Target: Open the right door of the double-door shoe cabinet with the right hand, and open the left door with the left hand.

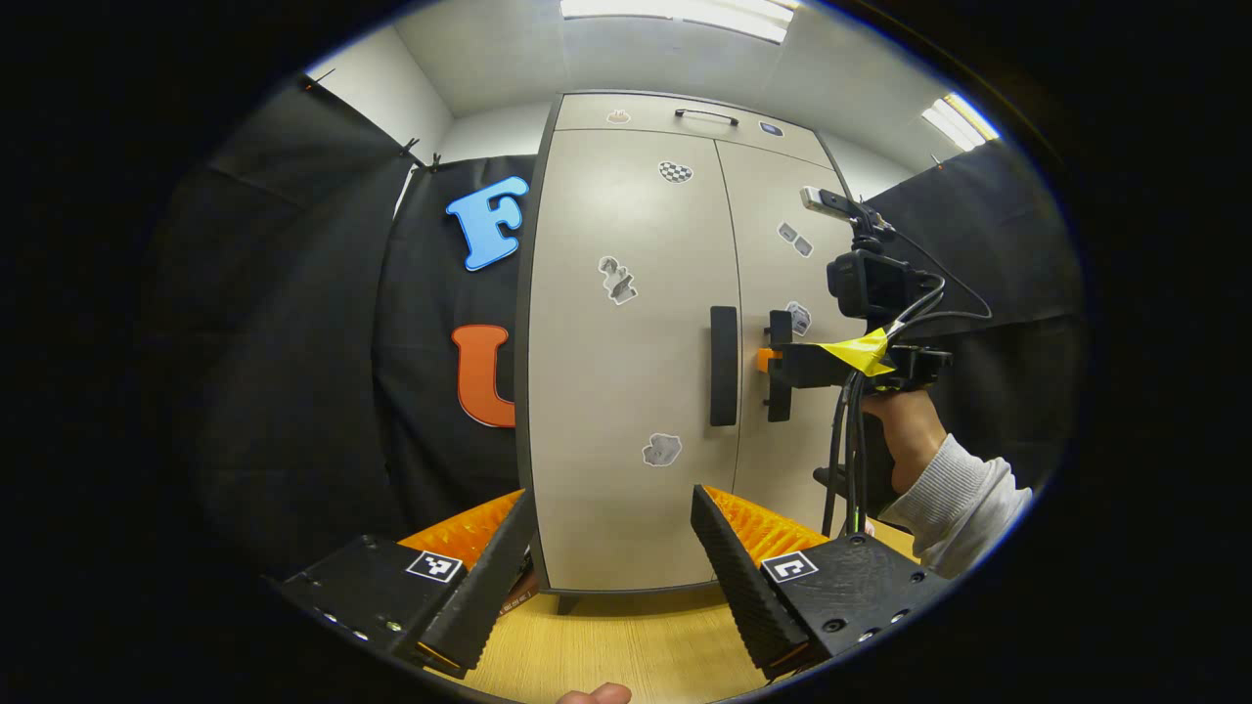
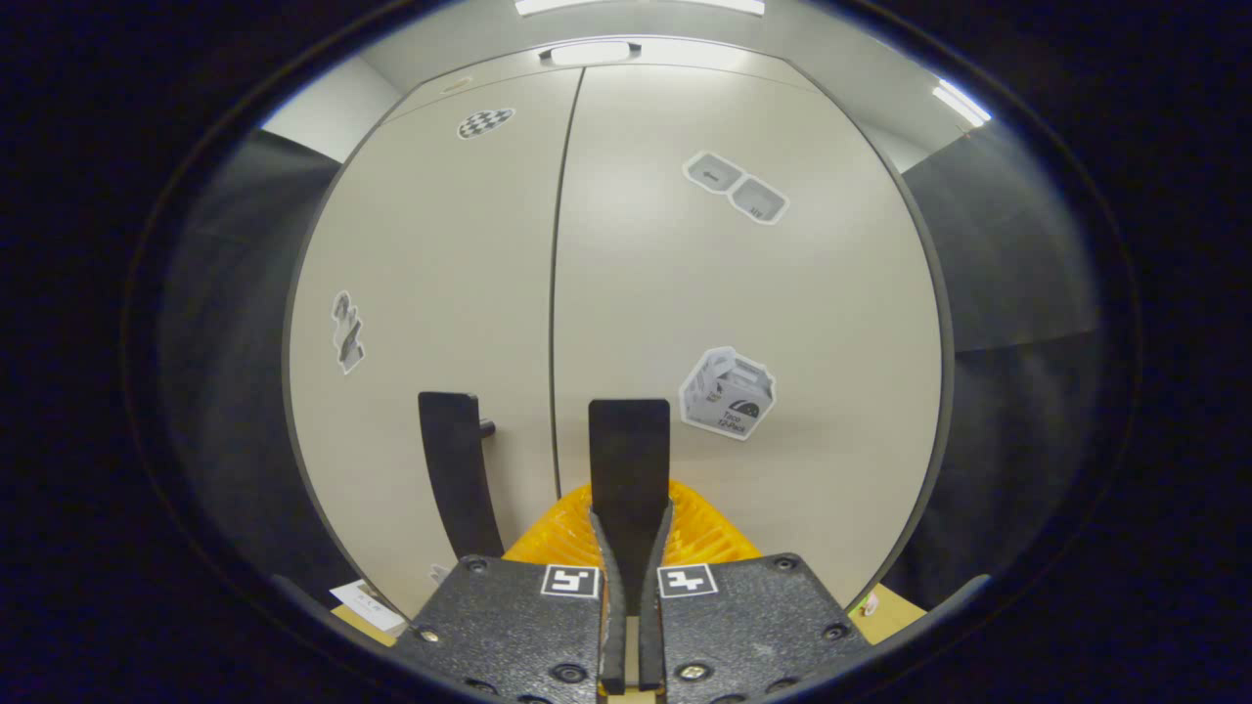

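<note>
Right tool [image 2: 630,562] clamped on right door handle [image 2: 629,460] of shoe cabinet [image 1: 626,323], fingers pressed either side of the bar; left tool [image 1: 611,548] spread wide, holding nothing, short of left door handle [image 1: 723,365]; both doors shut; cabinet standing on tabletop [image 1: 626,640]

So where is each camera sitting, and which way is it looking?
Left gripper view: rides the left claw, held open back from the shoe cabinet, facing both doors; a sleeved hand holds the right claw at the right door handle.
Right gripper view: rides the right claw, shut on that handle.
Shared: cabinet, both handles.
</note>
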`<state>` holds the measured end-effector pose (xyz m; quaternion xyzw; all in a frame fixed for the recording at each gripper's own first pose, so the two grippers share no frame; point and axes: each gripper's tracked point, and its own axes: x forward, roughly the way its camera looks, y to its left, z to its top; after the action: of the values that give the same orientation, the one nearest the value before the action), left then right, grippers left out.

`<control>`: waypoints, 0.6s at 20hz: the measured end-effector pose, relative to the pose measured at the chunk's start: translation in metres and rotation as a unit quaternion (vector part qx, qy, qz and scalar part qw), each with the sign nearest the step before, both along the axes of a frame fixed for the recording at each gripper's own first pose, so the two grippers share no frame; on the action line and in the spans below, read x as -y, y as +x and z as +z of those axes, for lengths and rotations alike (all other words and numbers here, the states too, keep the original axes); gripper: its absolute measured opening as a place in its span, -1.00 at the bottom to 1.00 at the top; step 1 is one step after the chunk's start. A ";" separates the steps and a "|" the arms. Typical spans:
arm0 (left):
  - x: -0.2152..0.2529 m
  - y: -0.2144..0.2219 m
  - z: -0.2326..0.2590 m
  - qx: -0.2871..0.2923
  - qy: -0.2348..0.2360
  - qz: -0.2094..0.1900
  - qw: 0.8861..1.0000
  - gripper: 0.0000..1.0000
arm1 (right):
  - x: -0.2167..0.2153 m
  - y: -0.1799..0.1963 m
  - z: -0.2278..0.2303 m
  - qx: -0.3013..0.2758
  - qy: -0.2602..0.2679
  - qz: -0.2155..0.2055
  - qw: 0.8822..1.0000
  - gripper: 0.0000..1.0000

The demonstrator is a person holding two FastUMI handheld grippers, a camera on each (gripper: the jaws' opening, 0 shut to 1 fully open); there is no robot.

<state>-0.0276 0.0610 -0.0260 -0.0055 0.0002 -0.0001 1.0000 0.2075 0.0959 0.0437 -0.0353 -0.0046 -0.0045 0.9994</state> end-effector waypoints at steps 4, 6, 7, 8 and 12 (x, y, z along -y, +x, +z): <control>0.000 -0.002 -0.001 -0.005 -0.001 0.000 1.000 0.90 | -0.001 -0.001 0.000 -0.004 -0.002 0.006 1.000 -0.83; 0.000 -0.002 -0.001 -0.006 -0.001 0.004 1.000 0.91 | 0.000 -0.005 -0.001 -0.009 -0.003 0.010 1.000 -0.83; 0.000 -0.002 0.000 -0.006 -0.001 0.006 1.000 0.91 | -0.001 -0.008 0.000 -0.010 -0.002 0.016 1.000 -0.83; 0.000 -0.002 0.000 -0.008 -0.002 0.007 1.000 0.90 | -0.002 -0.013 0.000 -0.012 -0.002 0.023 1.000 -0.84; 0.002 -0.004 -0.002 -0.012 -0.005 0.008 1.000 0.91 | 0.005 -0.042 -0.002 -0.015 -0.003 0.055 0.998 -0.84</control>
<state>-0.0315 0.0587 -0.0276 -0.0100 0.0117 0.0080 0.9998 0.1657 0.0910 0.0417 -0.0381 0.0088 0.0511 0.9979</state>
